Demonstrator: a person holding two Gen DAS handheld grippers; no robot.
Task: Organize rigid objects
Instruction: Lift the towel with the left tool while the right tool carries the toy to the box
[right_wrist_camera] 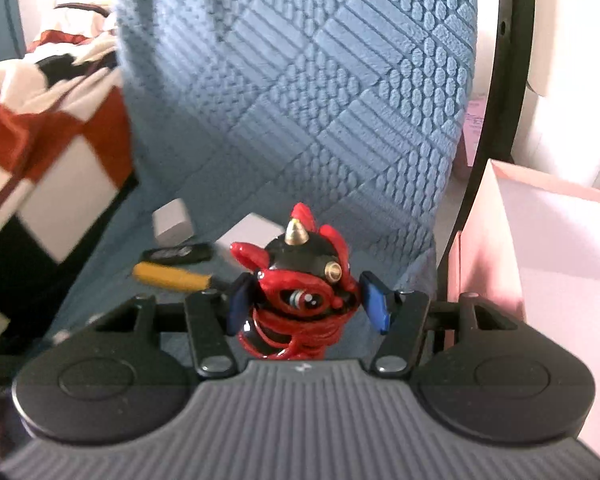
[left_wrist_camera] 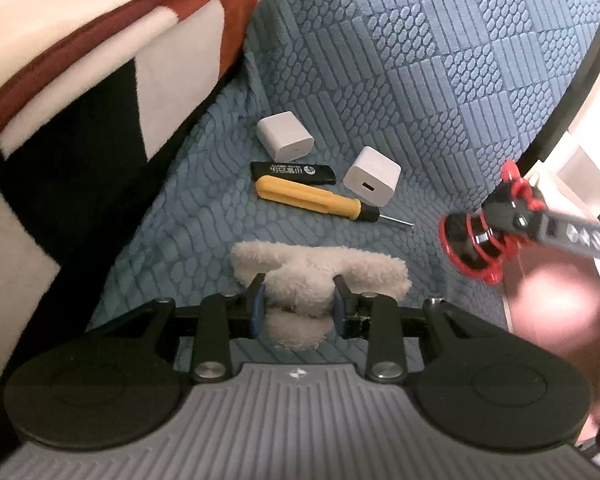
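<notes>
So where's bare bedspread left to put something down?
Free: the wide blue bedspread beyond the two white chargers, and the strip between the plaid blanket and the fluffy cloth. Crowded: chargers, black stick and yellow screwdriver sit tightly clustered.

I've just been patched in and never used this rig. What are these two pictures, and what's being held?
No robot arm here: a person holds a pair of tongs in each hand, each carrying a forward-looking camera.

The left wrist view shows the left tongs closed on a fluffy white cloth. On the blue quilted cover lie two white chargers, a black stick and a yellow screwdriver.

The right wrist view shows the right tongs around a red-and-black toy; whether both pads press it is unclear. A pink box stands at right.
</notes>
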